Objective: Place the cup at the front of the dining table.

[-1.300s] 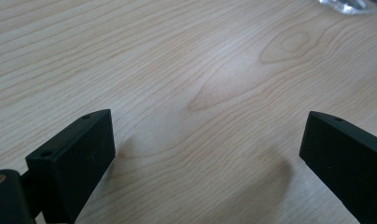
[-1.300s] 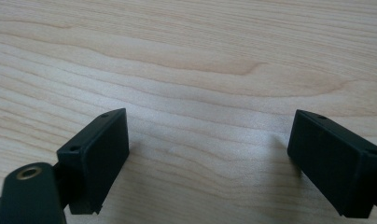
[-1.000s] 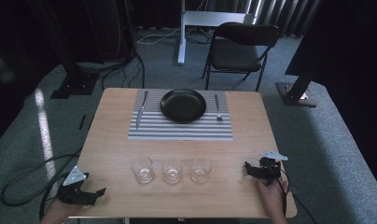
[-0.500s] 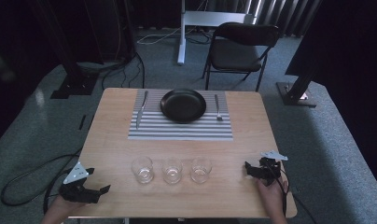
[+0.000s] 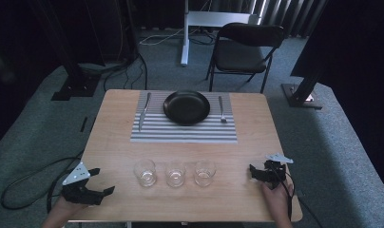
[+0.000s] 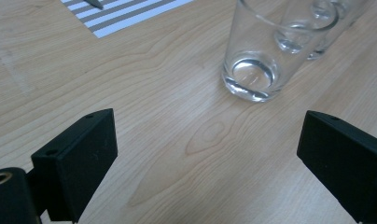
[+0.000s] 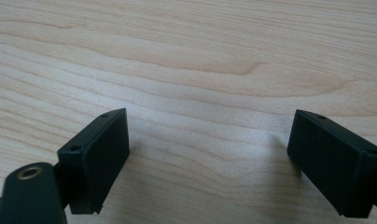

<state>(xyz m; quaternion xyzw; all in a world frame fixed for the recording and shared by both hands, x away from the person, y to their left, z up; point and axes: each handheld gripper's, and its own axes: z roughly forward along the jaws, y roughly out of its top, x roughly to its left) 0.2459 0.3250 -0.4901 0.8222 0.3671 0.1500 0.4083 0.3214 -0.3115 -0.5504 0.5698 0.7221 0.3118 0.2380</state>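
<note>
Gaping: left gripper, jaws just narrowed, nothing between; right gripper likewise unclenched.
Nearest glass: just ahead of left jaws.
Surface: wooden table.
Room: grey carpet, chair beyond.

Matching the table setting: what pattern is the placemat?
The placemat has grey and white stripes, clearest in the high view.

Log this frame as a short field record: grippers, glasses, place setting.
left gripper: jaws apart, have just been closing a little, nothing between them, at the table's near left edge
right gripper: open, empty, low over the light wooden table
clear drinking glasses: three in a row, left, middle, right, upright
nearest to left gripper: left glass
place setting: round black plate on grey-and-white striped placemat, knife left, fork right
</note>
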